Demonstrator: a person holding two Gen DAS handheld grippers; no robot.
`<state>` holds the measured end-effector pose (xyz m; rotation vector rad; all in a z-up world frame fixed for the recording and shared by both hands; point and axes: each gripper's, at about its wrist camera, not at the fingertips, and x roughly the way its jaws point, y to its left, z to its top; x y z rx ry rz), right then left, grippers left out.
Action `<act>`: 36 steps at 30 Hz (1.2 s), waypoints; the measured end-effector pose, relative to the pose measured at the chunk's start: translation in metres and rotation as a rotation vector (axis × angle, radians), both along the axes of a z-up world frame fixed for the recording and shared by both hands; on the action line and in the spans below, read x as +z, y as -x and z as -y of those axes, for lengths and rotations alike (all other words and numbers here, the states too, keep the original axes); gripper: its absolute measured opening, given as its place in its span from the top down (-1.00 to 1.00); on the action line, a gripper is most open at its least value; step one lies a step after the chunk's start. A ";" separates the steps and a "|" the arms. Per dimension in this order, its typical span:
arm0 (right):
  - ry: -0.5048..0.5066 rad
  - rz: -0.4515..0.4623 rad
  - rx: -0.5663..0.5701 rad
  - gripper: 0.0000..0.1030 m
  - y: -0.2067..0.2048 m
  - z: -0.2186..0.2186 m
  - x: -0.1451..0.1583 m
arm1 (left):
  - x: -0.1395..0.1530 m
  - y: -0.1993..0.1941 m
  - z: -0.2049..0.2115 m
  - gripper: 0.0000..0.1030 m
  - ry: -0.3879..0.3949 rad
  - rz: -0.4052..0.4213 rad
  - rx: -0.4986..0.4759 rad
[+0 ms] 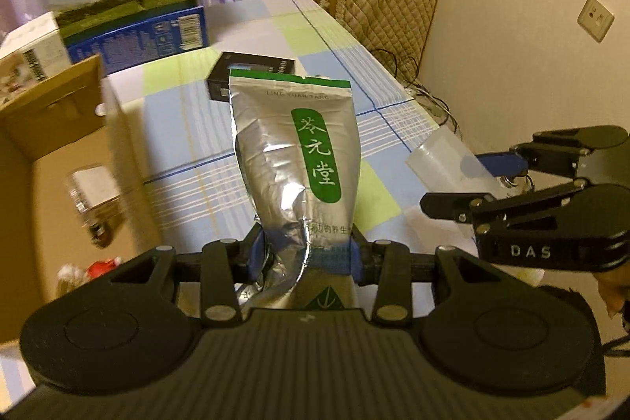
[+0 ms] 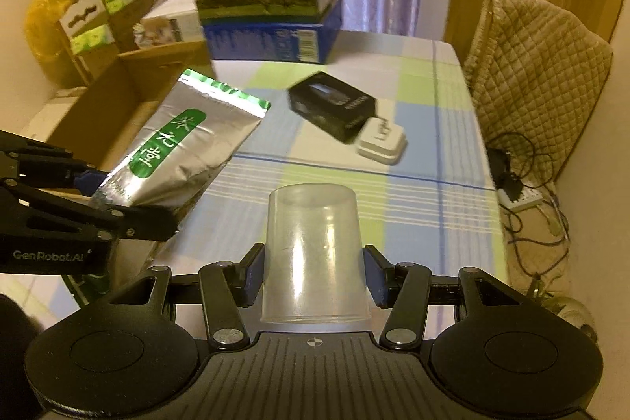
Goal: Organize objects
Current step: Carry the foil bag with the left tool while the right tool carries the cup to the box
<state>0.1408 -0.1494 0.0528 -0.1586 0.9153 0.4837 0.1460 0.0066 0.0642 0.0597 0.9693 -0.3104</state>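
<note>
Fingers of my left gripper pinch the crumpled lower end of a silver foil pouch with a green label, held above the checked tablecloth; my right gripper clamps a clear, smooth plastic cup, rim toward the camera. Beyond, a glossy black box and a small white case lie uncollected, so I judge sorting partly done, the open cardboard box at left holding some blurred items.
</note>
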 end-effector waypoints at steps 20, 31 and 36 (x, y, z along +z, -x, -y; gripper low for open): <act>-0.059 0.041 0.159 0.04 0.055 -0.104 0.022 | 0.044 0.081 -0.116 0.31 -0.025 0.065 0.155; -0.053 0.044 0.245 0.04 0.048 -0.160 0.024 | 0.054 0.080 -0.180 0.31 -0.043 0.062 0.255; -0.055 0.040 0.275 0.04 0.043 -0.182 0.023 | 0.056 0.072 -0.195 0.31 -0.046 0.059 0.278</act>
